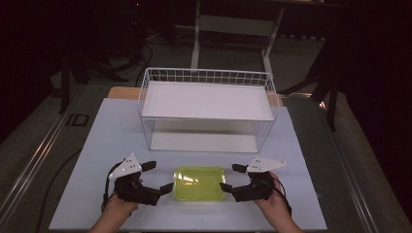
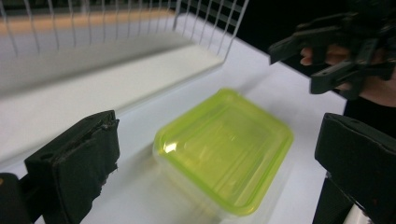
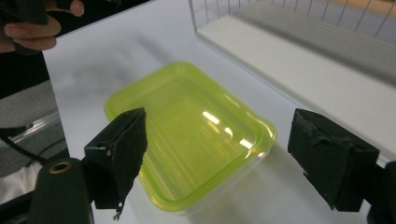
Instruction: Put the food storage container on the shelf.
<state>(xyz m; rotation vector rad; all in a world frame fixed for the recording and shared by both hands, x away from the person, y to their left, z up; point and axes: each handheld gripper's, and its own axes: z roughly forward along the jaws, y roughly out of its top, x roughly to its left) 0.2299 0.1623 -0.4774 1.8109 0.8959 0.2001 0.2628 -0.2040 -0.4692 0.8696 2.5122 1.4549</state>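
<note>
With both hand-held grippers spread, the left hand-held gripper [image 1: 156, 177] and right hand-held gripper [image 1: 232, 177] should close evenly on the lidded green container [image 1: 199, 183] between them.

black tools [image 1: 155, 177] with grey three-cornered top plates.

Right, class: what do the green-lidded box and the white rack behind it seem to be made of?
Box: probably plastic. The yellow-green lid is translucent and glossy with bright highlights, and the base looks clear.
Rack: likely coated metal wire, seen as thin white grid walls. Its flat shelves look matte white; their material cannot be told.
</note>
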